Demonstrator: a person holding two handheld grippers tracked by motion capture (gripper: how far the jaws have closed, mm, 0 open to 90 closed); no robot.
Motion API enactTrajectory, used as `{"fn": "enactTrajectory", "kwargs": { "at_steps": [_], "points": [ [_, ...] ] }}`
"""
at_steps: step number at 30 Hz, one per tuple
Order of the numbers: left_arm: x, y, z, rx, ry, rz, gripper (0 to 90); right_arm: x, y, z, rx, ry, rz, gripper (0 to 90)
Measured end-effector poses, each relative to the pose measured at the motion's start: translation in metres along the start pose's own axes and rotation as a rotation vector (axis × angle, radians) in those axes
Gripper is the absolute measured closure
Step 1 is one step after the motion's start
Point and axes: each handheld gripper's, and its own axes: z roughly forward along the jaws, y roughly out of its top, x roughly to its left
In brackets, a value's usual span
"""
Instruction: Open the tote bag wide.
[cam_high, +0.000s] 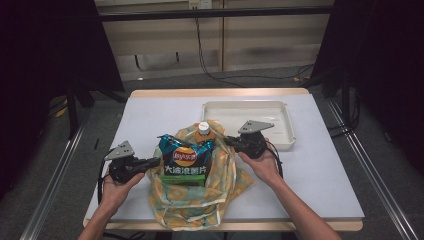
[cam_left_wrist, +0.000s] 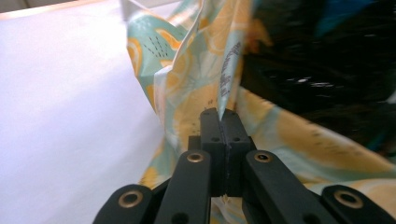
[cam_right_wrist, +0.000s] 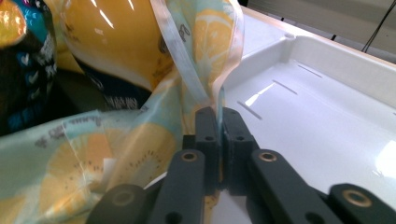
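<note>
Nearest the person, the patterned bag, printed with lemon slices, lies open across the front half of the white worktop, its lower edge at the front rim. The left gripper is pressed together on the bag's left edge; the left gripper view shows the thin film pinched between its jaws. The right gripper likewise pinches the right edge, with the film caught between its closed jaws. In my judgement both sides are held so that the mouth stays spread and the contents stay contained. Inside, a crisp packet stands towards the left, and just behind it an orange bottle with a white cap stands upright. Beyond, an empty white tray sits at the far right, close behind the right gripper.
</note>
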Motion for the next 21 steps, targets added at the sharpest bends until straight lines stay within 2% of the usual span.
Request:
{"fn": "enactTrajectory", "kwargs": {
  "at_steps": [2, 4, 8, 10, 12, 16, 21],
  "points": [
    [0.003, -0.003, -0.001, 0.012, 0.005, -0.005, 90.0, 0.001, 0.005, 0.003, 0.002, -0.018, -0.002, 88.9],
    [0.005, -0.007, -0.001, 0.028, 0.001, -0.01, 90.0, 0.0, 0.005, 0.007, 0.002, -0.012, 0.011, 89.2],
    [0.005, -0.014, -0.003, 0.057, 0.003, -0.011, 90.0, -0.003, -0.004, 0.017, 0.045, -0.007, 0.011, 89.4],
    [0.005, -0.018, -0.005, 0.055, 0.001, -0.013, 90.0, -0.004, -0.009, 0.021, 0.067, -0.005, 0.008, 89.6],
    [0.006, -0.022, -0.006, 0.059, -0.002, -0.014, 90.0, -0.005, -0.014, 0.022, 0.077, 0.009, 0.016, 89.6],
    [0.005, -0.026, -0.006, 0.085, -0.007, -0.019, 90.0, -0.002, -0.022, 0.025, 0.112, 0.031, 0.002, 89.6],
    [0.007, -0.03, -0.001, 0.109, -0.01, -0.028, 90.0, -0.003, -0.025, 0.029, 0.126, 0.041, 0.008, 88.9]
  ]
}}
